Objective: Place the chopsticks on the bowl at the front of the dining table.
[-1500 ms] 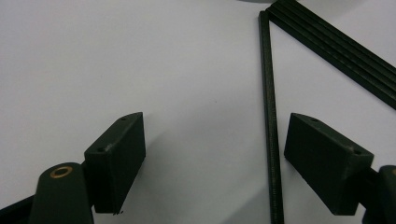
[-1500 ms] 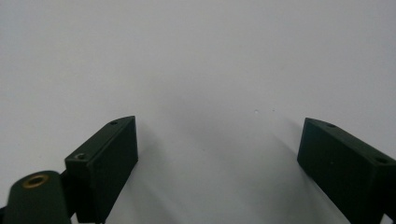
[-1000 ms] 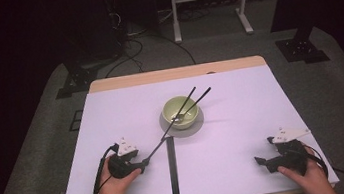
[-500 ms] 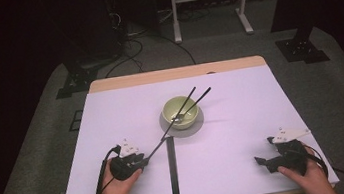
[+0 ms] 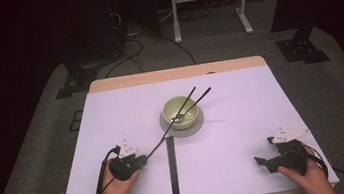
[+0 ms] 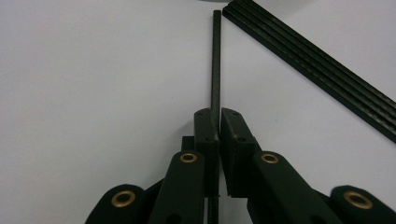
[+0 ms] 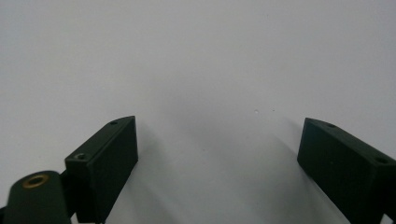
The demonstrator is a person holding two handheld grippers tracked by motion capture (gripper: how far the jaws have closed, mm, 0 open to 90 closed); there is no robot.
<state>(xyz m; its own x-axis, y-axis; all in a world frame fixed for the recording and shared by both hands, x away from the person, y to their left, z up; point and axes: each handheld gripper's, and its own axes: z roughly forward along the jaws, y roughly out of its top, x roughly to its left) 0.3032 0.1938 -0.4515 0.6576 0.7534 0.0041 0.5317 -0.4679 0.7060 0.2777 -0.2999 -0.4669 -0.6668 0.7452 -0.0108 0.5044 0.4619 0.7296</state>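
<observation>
Left gripper [image 5: 140, 159], jaws having just closed, clamps the near end of a chopstick [image 5: 165, 137] whose tip lies in the bowl [image 5: 180, 112] at one o'clock; lift straight, without twisting, to keep the bowl steady; right gripper [image 5: 264, 161] idles agape.

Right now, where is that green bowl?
In the high view the green bowl sits mid-table on a grey mat, two black sticks leaning from it.

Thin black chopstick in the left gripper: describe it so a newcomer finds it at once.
On the white table, start at the pale green bowl. Two thin black chopsticks lean there; this chopstick runs down-left into the left gripper, shut on it, while the other chopstick is free.
</observation>
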